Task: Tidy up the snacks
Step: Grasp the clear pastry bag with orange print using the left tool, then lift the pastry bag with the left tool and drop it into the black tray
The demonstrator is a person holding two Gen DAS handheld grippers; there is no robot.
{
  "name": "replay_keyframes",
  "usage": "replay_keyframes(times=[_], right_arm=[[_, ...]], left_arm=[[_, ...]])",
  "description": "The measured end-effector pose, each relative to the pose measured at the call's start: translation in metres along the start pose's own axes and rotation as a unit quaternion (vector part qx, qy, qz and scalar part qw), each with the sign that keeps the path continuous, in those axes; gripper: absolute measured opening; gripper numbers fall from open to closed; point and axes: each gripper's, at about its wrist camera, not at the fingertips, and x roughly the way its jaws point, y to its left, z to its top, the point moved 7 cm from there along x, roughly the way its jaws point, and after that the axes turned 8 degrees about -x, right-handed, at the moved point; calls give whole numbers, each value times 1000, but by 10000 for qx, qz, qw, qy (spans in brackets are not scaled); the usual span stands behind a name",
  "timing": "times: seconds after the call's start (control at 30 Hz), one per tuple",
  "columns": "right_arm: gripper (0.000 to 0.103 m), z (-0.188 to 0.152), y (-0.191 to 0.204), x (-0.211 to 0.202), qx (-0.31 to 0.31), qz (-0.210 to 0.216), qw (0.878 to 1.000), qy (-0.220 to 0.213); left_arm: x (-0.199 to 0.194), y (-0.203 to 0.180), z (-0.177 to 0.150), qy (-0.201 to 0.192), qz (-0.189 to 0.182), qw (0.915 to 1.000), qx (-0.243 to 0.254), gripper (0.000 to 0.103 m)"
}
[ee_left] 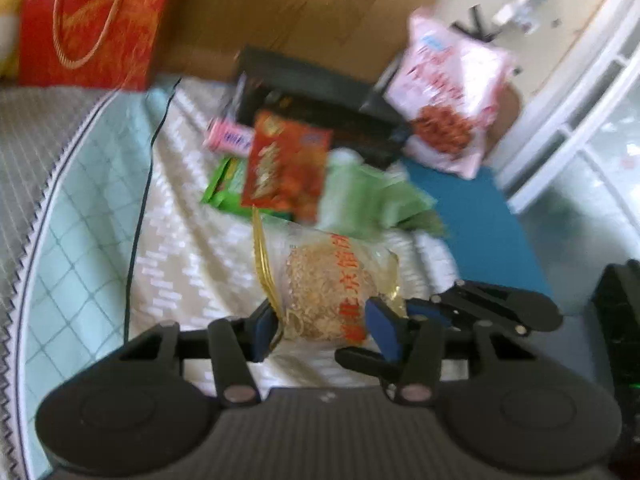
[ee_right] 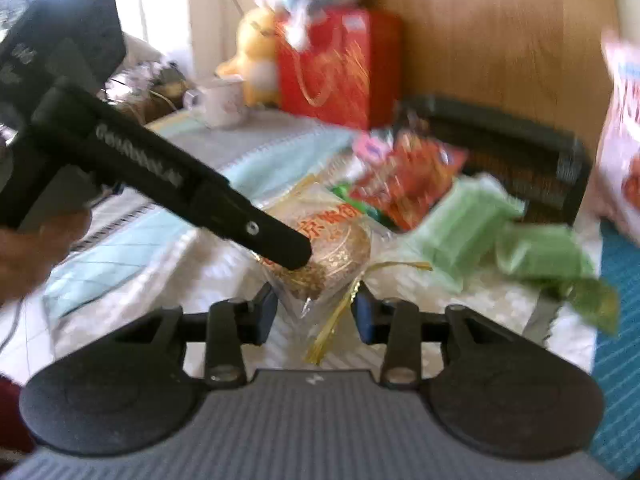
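Jaws around red-lettered clear bag (ee_left: pixel 328 292)

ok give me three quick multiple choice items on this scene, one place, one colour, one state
1. The clear bag lies: A in a drawer; B between the fingers of the left hand-held gripper; C on a shelf.
2. Its ribbon is: A gold; B blue; C black.
3. The red gift bag is: A lying flat; B crushed; C standing upright.
B: the blue pads flank it. A: a gold strip runs along its edge. C: it stands against the wooden board.
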Motion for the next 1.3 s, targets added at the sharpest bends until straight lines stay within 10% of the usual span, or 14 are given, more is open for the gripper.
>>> replay_keyframes(times=[0.47, 0.87, 1.3], right_arm=[[43, 182, -111, -52, -917, -1320, 9755, -1505], [43, 97, -207, 80, 88, -1062, 9941, 189], [53, 83, -216, 116, 167, -1087, 9920, 620]], left_arm=[[-51, -125, 190, -1938, -122, 9743, 1138, 49], [156, -46, 201, -386, -72, 9992, -15, 50], [197, -45, 203, -229, 189, 9996, -28, 63]])
